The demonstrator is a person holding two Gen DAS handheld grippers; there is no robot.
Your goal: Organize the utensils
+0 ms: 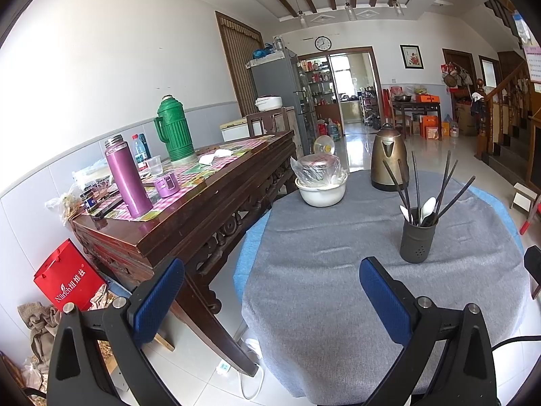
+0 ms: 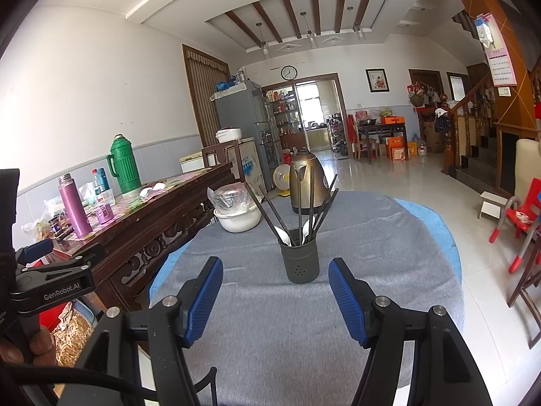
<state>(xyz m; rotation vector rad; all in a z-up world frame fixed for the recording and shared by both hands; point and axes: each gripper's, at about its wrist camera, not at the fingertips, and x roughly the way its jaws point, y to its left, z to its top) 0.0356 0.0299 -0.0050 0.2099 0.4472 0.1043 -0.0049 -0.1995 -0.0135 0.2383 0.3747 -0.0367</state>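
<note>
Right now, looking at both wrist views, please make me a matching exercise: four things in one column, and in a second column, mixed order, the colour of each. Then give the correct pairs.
Things:
1. utensil holder
2. kettle
3. tall thermos
4. bowl

Colours:
A. green
B. white
C. dark grey
D. bronze

Pairs: 1-C, 2-D, 3-A, 4-B.

The utensil holder, kettle and bowl stand on the grey cloth; the tall thermos stands on the wooden side table.

"nilrich" on red bag (image 1: 69, 279); "genrobot.ai" on left gripper (image 2: 57, 292).
</note>
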